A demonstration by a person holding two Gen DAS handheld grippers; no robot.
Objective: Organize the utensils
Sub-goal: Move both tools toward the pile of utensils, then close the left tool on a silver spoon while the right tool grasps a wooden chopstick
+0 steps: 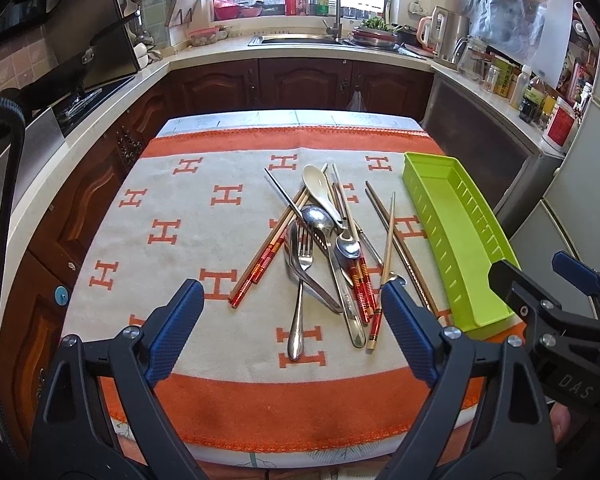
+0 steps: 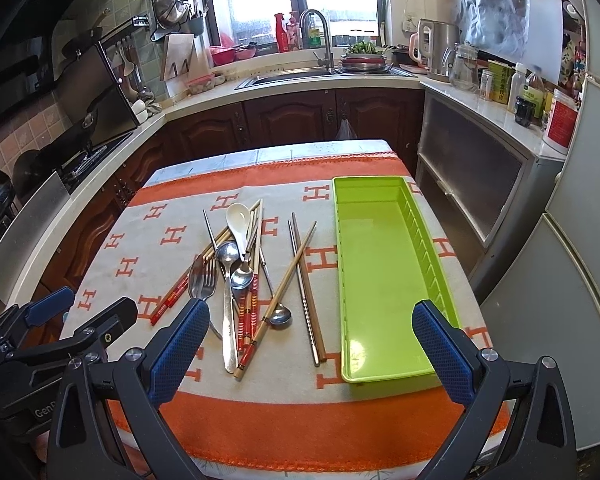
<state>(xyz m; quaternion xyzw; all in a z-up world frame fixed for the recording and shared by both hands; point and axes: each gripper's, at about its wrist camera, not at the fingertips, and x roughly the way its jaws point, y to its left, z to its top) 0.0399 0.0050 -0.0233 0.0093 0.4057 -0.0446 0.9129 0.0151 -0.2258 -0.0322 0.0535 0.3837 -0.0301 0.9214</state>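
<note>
A pile of utensils lies mid-table on the orange and grey cloth: a white ceramic spoon, metal spoons, a fork, red-ended and plain chopsticks. It also shows in the right wrist view. An empty green tray sits to the right of the pile, and it shows in the right wrist view. My left gripper is open and empty, hovering near the table's front edge. My right gripper is open and empty, between pile and tray.
The table stands in a kitchen with wooden cabinets behind, a sink at the back, a stove at the left and a fridge at the right.
</note>
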